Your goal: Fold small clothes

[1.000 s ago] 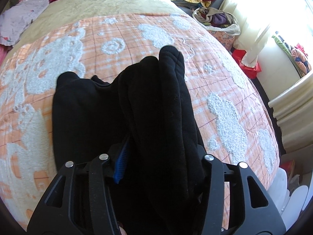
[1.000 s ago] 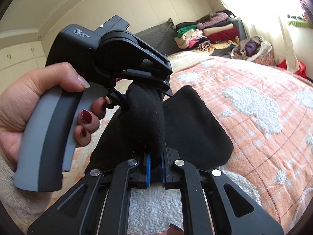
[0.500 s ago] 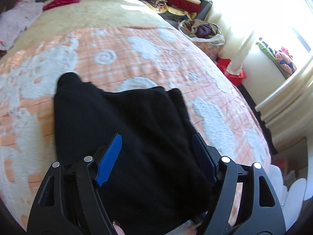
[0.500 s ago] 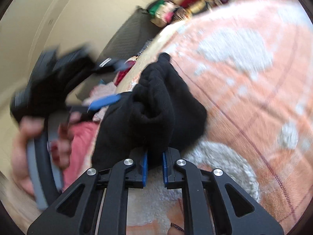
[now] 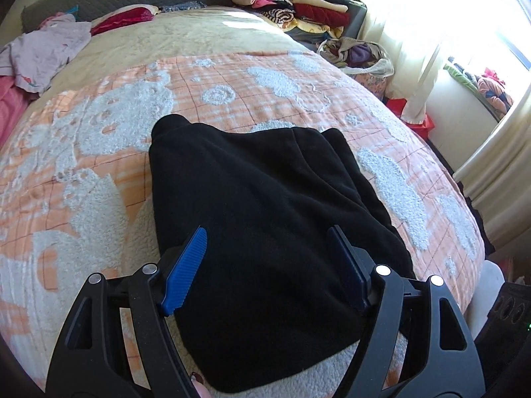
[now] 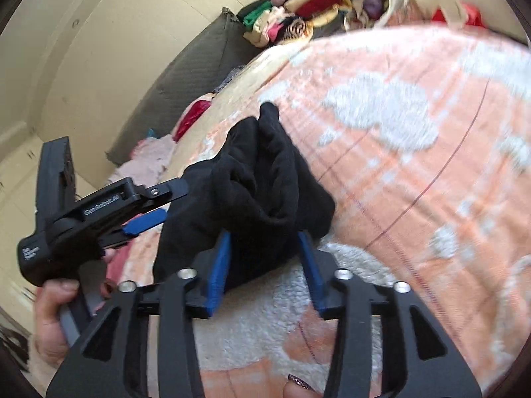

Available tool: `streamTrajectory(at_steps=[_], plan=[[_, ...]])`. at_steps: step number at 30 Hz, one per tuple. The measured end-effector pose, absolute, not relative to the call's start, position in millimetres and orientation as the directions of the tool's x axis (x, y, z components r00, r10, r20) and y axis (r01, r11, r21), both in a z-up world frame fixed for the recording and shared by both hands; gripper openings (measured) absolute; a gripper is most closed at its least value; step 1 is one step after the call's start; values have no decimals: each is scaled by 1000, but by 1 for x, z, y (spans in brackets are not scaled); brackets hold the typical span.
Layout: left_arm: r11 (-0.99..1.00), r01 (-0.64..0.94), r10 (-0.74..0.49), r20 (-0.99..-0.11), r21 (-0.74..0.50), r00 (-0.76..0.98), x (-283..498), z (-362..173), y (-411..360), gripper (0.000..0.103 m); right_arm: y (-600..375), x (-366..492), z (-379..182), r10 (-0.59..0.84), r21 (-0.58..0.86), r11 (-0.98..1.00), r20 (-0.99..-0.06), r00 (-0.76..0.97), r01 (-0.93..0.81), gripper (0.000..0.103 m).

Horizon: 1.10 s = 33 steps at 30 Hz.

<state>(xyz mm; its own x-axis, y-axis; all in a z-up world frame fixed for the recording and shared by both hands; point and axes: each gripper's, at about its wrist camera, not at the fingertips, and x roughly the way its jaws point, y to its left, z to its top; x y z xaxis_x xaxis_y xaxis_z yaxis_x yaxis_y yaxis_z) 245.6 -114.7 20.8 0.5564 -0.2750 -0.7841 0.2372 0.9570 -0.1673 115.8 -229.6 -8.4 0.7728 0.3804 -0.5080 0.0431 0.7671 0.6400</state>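
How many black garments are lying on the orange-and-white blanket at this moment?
1. A single black fleece garment lies folded on the orange-and-white patterned blanket, between the open left tongs; the right tongs are open around its bunched end. Others may be hidden beneath.

Left gripper, right gripper: black frames, blue ribbed pads, silver screws; dark red nail polish.

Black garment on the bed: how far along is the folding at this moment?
Done: the black garment lies doubled over on the orange blanket. In hand: nothing; the left hand-held gripper and the right hand-held gripper both stand open around its near edge. Left: the top layer looks bunched in the right wrist view, so smoothing, perhaps another fold, and joining the folded stack seem to remain.
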Motion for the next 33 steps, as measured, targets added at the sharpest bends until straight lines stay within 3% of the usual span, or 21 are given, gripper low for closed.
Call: streamTrajectory(at_steps=[8, 10, 11, 12, 14, 17, 20, 33], plan=[[949, 248, -311, -726, -196, 613, 208, 42, -94, 67, -226, 95, 15, 299, 553, 832, -511, 806, 42, 70], [947, 254, -317, -712, -198, 626, 197, 47, -88, 69, -224, 86, 23, 284, 533, 845, -498, 819, 32, 79], [947, 254, -317, -705, -197, 635, 190, 50, -85, 80, -224, 83, 27, 279, 525, 851, -491, 826, 25, 83], [945, 260, -324, -693, -200, 644, 183, 53, -81, 82, -223, 78, 31, 271, 515, 857, -478, 835, 16, 84], [943, 269, -329, -677, -197, 658, 171, 58, -75, 82, -223, 65, 38, 251, 495, 869, -464, 850, 14, 93], [942, 274, -331, -655, -192, 679, 152, 65, -66, 84, -220, 51, 50, 230, 467, 884, -436, 870, 0, 95], [943, 278, -329, -639, -183, 695, 136, 70, -60, 93, -216, 36, 63, 219, 429, 903, -410, 886, -25, 98], [959, 253, -277, -602, -127, 749, 76, 73, -30, 93, -188, -8, 89, 165, 244, 967, -377, 912, -74, 98]])
